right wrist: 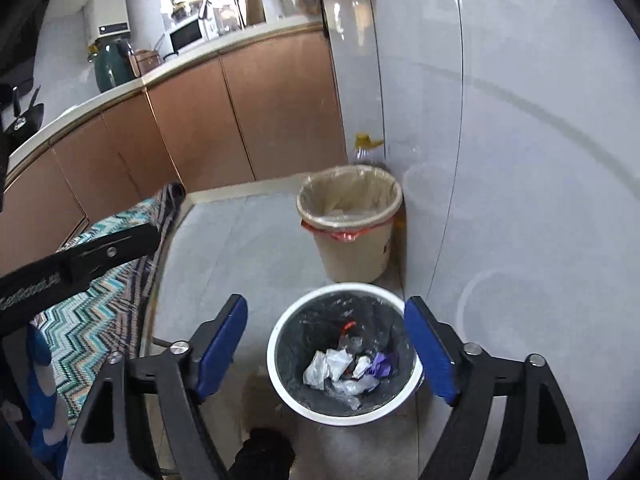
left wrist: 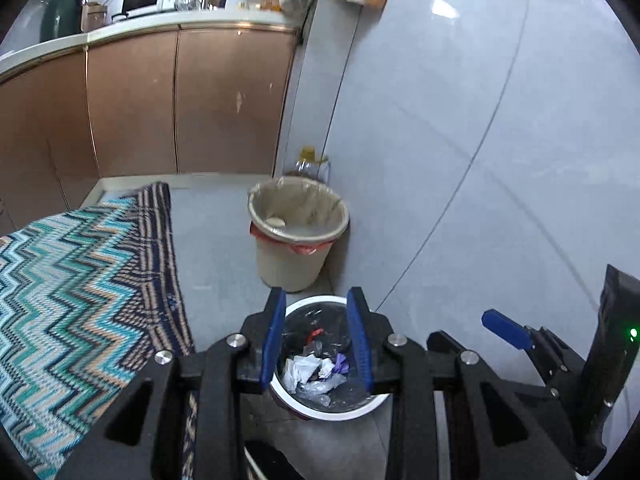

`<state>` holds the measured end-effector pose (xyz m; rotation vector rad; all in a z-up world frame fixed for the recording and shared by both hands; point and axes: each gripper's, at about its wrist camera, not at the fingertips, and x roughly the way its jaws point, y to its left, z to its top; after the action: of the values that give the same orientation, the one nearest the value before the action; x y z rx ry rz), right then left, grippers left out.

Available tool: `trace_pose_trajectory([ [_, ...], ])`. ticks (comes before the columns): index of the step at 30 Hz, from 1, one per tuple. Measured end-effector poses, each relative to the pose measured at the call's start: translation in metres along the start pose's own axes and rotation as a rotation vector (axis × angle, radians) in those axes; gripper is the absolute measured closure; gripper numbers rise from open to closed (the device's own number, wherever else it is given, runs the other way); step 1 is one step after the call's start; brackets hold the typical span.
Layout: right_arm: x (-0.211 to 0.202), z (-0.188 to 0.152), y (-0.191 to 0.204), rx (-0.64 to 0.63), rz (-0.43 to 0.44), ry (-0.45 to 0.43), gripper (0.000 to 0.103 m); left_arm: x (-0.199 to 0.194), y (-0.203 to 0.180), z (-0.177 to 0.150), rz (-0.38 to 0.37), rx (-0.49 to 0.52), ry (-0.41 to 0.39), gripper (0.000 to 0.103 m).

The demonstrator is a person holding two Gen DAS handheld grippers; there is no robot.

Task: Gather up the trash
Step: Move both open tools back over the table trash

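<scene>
From the left wrist, the left gripper (left wrist: 318,338) hangs over the white-rimmed bin (left wrist: 352,412) with its blue jaws parted and nothing between them, the crumpled trash (left wrist: 316,372) lying down inside on the dark liner, while the beige bin (left wrist: 298,236) stands just beyond by the wall and the zigzag rug (left wrist: 80,280) spreads off to the left. Over to the right wrist: the right gripper (right wrist: 326,350) is spread wide and empty above that same white-rimmed bin (right wrist: 280,384), the trash (right wrist: 344,368) sitting at the bottom, the beige bin (right wrist: 352,224) behind it against the tiled wall.
</scene>
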<state>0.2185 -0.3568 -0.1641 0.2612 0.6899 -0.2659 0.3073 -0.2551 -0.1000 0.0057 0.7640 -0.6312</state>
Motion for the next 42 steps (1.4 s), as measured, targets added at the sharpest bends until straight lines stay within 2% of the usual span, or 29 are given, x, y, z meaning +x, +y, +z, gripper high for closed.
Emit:
trace_pose_trajectory([
  [8, -0.072, 0.014, 0.027, -0.035, -0.021, -0.142, 0.013, -0.083, 0.007, -0.01, -0.001, 0.003, -0.102, 0.073],
  [13, -0.129, 0.021, 0.048, -0.057, 0.014, -0.267, 0.007, -0.138, 0.016, -0.018, 0.017, -0.002, -0.167, 0.069],
  [16, -0.159, 0.023, 0.063, -0.077, 0.039, -0.315, 0.0, -0.17, 0.02, -0.023, 0.029, 0.003, -0.215, 0.069],
  [18, -0.178, 0.023, 0.074, -0.09, 0.056, -0.344, 0.0, -0.192, 0.022, -0.027, 0.046, 0.006, -0.248, 0.069],
  [20, -0.194, 0.021, 0.085, -0.108, 0.067, -0.365, 0.0, -0.213, 0.026, -0.032, 0.064, -0.001, -0.279, 0.053],
  [22, -0.211, 0.017, 0.097, -0.133, 0.082, -0.388, 0.0, -0.234, 0.031, -0.038, 0.076, -0.013, -0.312, 0.05],
  [29, -0.263, 0.001, 0.126, -0.181, 0.146, -0.463, 0.0, -0.296, 0.049, -0.065, 0.122, -0.042, -0.39, 0.049],
  [35, -0.295, -0.017, 0.145, -0.186, 0.233, -0.512, 0.0, -0.336, 0.065, -0.098, 0.174, -0.024, -0.401, 0.049],
  [42, -0.305, -0.036, 0.175, -0.233, 0.302, -0.486, 0.0, -0.374, 0.104, -0.134, 0.285, -0.056, -0.413, 0.049],
])
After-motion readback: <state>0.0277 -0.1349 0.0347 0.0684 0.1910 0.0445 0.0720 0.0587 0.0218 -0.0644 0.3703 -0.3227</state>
